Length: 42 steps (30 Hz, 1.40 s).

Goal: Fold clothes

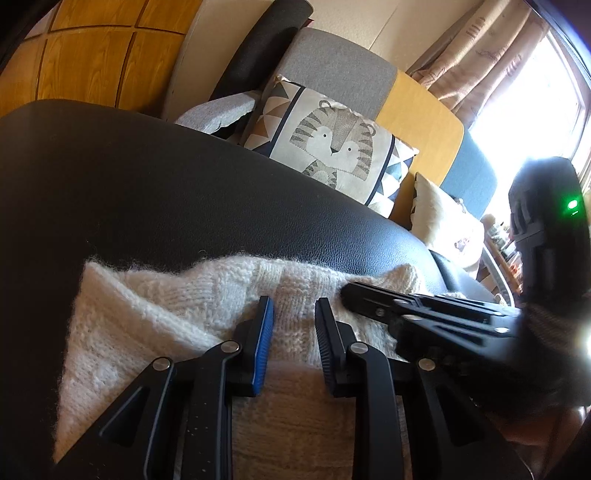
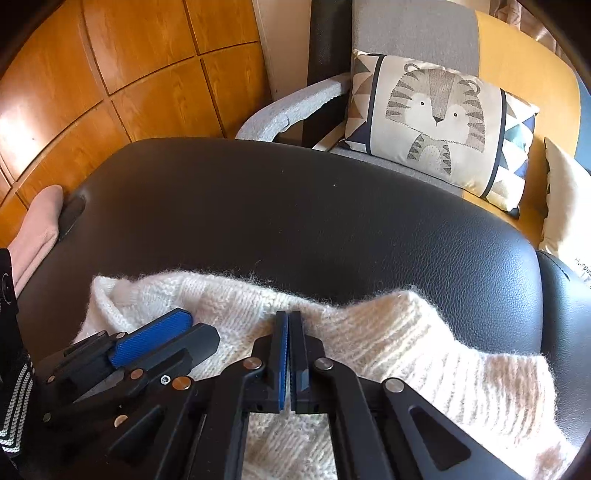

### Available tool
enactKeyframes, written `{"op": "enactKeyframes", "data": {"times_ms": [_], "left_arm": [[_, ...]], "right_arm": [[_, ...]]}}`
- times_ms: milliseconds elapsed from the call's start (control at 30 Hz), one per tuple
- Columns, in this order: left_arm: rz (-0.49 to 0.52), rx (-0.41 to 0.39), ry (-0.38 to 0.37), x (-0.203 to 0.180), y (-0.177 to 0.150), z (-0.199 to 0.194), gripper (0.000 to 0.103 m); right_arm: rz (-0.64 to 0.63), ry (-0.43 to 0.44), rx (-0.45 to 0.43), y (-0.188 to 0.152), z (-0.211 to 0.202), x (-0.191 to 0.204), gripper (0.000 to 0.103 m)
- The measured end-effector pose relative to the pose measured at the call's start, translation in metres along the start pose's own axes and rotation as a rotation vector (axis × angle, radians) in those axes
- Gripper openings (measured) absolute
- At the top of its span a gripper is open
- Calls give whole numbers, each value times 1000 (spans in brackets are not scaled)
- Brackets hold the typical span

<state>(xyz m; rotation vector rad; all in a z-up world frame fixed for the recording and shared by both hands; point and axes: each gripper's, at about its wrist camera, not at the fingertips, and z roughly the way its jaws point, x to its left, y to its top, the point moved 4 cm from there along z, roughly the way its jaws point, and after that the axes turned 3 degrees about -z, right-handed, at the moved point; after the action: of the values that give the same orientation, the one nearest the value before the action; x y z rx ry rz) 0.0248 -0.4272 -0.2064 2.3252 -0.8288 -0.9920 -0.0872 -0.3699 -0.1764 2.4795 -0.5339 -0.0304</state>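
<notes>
A white knitted sweater (image 2: 369, 354) lies bunched on the near half of a black leather-covered bench (image 2: 295, 206), its fuzzy upper edge running across the surface. In the right wrist view, the right claw (image 2: 289, 321) is fully together, the blue pad meeting the black pad, tips resting at the sweater's edge; whether knit is pinched between them cannot be told. The left claw (image 1: 293, 306) stands partly apart over the sweater, nothing clamped between its pads. At 12 o'clock beyond the bench, a tiger-print cushion (image 2: 439, 122) leans on a grey and yellow sofa (image 2: 417, 33). A pink cloth (image 2: 37, 229) lies at 9 o'clock.
</notes>
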Motion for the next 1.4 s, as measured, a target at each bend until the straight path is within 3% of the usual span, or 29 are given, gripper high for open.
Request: {"op": "enactKeyframes", "data": {"times_ms": [33,133,233,367,433,633,800,1067,1200,1300,1400], "left_arm": [[1,-1,2,0,0,0,25],[4,-2,7,-1,1,1,25],[2,-2,5,-1,2,1,25],[-3,-4,0,0,1,0,25],[-3,-4,-1,0,2,0,25],[-7,-4,-2,-1,3,0,25],[-9,-3,-3,-1,3,-1,25],[-7,-2,1,-2,3,-1,25],[-8,-2,2,-2,3,-1,25],[-9,-2,2,-2,3,-1,25],[-10,-1,2,-2,2,-2,25]], "right_arm": [[8,6,-1,1,-7,-1,2],[49,28,-60,2,-40,-5,21],[95,-3,-137,-12,-84,-28,21],[150,-205,-136,-54,-120,-84,12],[227,-239,-119,-76,-129,-110,12],[340,-324,-61,-122,-126,-152,11],[348,-385,-93,-133,-120,-169,10],[374,-417,-108,-142,-122,-174,10],[393,-373,-119,-142,-123,-177,10],[415,-291,-118,-141,-135,-180,13],[403,-293,-238,-147,-177,-160,13]]}}
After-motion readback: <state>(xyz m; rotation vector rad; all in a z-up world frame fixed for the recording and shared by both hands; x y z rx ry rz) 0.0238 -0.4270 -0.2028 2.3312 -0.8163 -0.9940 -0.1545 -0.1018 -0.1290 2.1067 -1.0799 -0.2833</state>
